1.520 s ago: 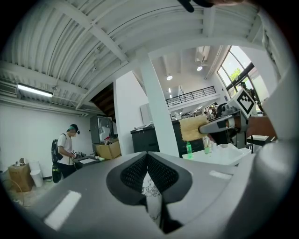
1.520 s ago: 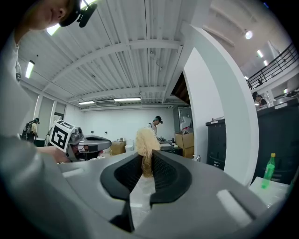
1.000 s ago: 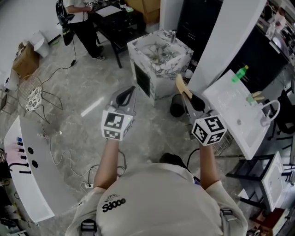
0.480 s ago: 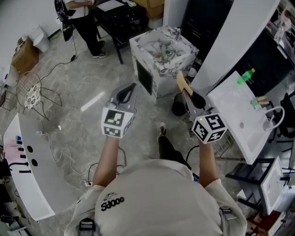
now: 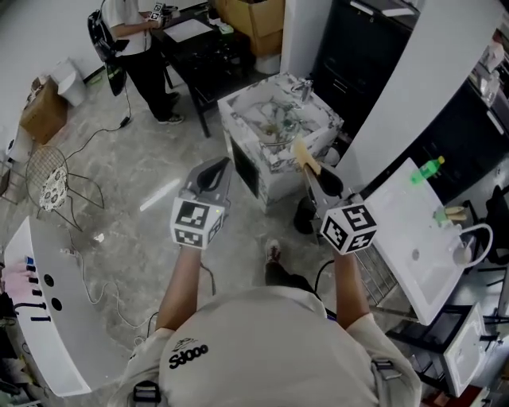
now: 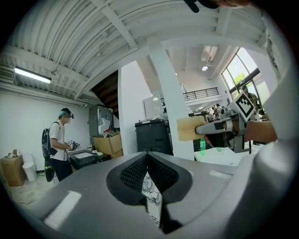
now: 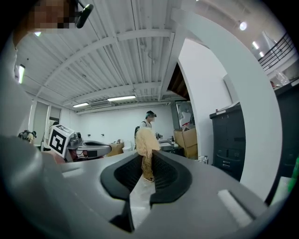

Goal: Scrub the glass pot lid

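Left gripper (image 6: pixel 147 162): jaws pressed together with only a thin sliver open between the pads. Nothing is held, and marbled stone shows through the sliver. Right gripper (image 7: pixel 146 161): jaws closed on a tan rectangular sponge (image 7: pixel 145 138), which stands upright between the pads and rises above the tips. In the head view the left gripper (image 5: pixel 225 165) and the right gripper (image 5: pixel 312 170) are both held out in front of the person, well apart from each other and pointing toward a white-and-grey marbled sink cabinet (image 5: pixel 244 140) with a metal tap at its back rim. The sponge (image 5: pixel 301 152) overlaps the cabinet's near right corner in that view. Whether it touches the cabinet cannot be told. The basin holds a clutter of pale and shiny items too small to separate, and the glass pot lid cannot be singled out among them. Neither gripper is in the basin. To the right of the cabinet, past a white pillar, stands a white rectangular table (image 5: pixel 413 230) carrying a green plastic bottle (image 5: pixel 428 168). A second person in a white shirt (image 5: pixel 126 20) stands at a dark desk in the far left corner. A round wire rack (image 5: pixel 49 176) sits on the grey marbled floor at the left, and a brown cardboard box (image 5: pixel 44 107) is near it.
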A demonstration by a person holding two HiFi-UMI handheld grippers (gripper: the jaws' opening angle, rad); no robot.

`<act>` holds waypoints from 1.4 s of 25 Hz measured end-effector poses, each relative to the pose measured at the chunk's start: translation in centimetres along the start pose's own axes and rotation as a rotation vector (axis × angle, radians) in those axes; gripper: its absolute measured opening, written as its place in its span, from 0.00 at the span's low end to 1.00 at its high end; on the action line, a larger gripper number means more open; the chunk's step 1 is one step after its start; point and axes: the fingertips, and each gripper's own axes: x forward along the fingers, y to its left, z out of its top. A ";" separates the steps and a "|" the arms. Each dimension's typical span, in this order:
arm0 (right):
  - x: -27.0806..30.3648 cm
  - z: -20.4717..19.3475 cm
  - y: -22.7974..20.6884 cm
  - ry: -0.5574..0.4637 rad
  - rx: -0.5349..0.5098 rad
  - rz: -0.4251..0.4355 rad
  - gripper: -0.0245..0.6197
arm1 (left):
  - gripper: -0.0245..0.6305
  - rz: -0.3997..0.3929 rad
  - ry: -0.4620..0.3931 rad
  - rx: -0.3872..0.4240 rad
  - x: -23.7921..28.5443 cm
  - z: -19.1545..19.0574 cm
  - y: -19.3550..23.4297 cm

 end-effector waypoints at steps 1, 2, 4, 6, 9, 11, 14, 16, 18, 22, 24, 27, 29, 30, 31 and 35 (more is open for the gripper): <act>1.0 0.3 -0.9 -0.001 -0.004 0.002 0.11 | 0.05 -0.001 -0.004 0.001 1.3 0.2 0.5; 2.0 0.6 -1.8 -0.001 -0.006 0.003 0.11 | 0.05 0.000 -0.006 0.002 2.6 0.4 1.2; 4.1 1.1 -3.7 0.000 -0.007 0.003 0.11 | 0.05 0.001 -0.008 0.002 5.3 0.7 2.4; 6.0 1.5 -5.7 0.000 -0.005 0.000 0.11 | 0.06 -0.006 -0.005 0.000 8.1 0.8 3.4; 8.6 2.0 -9.0 0.008 0.001 -0.010 0.11 | 0.05 -0.022 0.003 -0.006 12.5 0.8 4.4; 10.3 2.2 -10.9 0.016 0.003 -0.014 0.11 | 0.06 -0.033 0.009 -0.011 15.0 0.6 5.0; 12.5 2.5 -13.5 0.021 0.006 -0.023 0.11 | 0.05 -0.045 0.013 -0.014 18.5 0.6 6.1; 13.9 2.6 -15.3 0.027 0.011 -0.031 0.11 | 0.05 -0.051 0.012 -0.014 20.7 0.6 6.7; 15.2 2.6 -16.9 0.037 0.014 -0.032 0.11 | 0.05 -0.056 0.014 -0.012 22.7 0.7 7.2; 17.9 2.2 -19.3 0.063 0.022 -0.024 0.11 | 0.05 -0.055 0.032 -0.026 26.4 0.2 8.7; 19.3 2.3 -20.5 0.070 0.025 -0.019 0.11 | 0.05 -0.053 0.039 -0.039 28.2 -0.2 9.5; 21.2 3.0 -22.3 0.068 0.017 -0.011 0.11 | 0.05 -0.049 0.032 -0.053 30.9 -0.2 10.5; 22.4 3.3 -23.2 0.068 0.007 -0.004 0.11 | 0.05 -0.045 0.027 -0.056 32.4 -0.2 11.2; 22.9 3.4 -23.6 0.070 0.004 -0.001 0.11 | 0.05 -0.043 0.026 -0.056 33.0 -0.3 11.5; 23.5 3.2 -24.0 0.075 0.003 0.000 0.11 | 0.05 -0.042 0.029 -0.055 33.6 -0.5 11.8; 25.4 1.8 -25.2 0.105 0.028 -0.015 0.11 | 0.05 -0.045 0.059 -0.061 35.1 -1.8 12.9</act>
